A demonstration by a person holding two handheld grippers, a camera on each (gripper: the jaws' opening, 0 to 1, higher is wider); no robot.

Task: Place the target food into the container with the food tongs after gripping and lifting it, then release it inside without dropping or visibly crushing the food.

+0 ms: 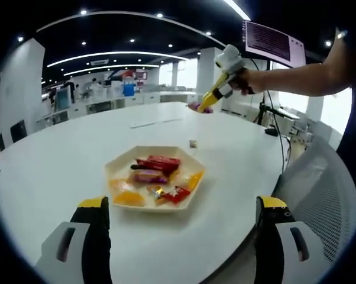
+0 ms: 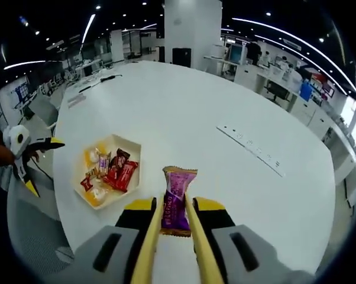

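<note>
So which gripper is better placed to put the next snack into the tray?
Right. The right gripper is shut on the purple snack packet, held above the table, so it likely only has to move over the tray. The left gripper is open and holds nothing.

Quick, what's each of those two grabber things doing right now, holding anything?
Left gripper: open, holding nothing, above the tray of sweets.
Right gripper: closed on yellow tongs, which pinch a purple snack packet.

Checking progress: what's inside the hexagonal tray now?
The tray holds several wrapped snacks, red and orange among them. Whatever lies beneath them is covered. The purple packet is clamped in the right gripper.
</note>
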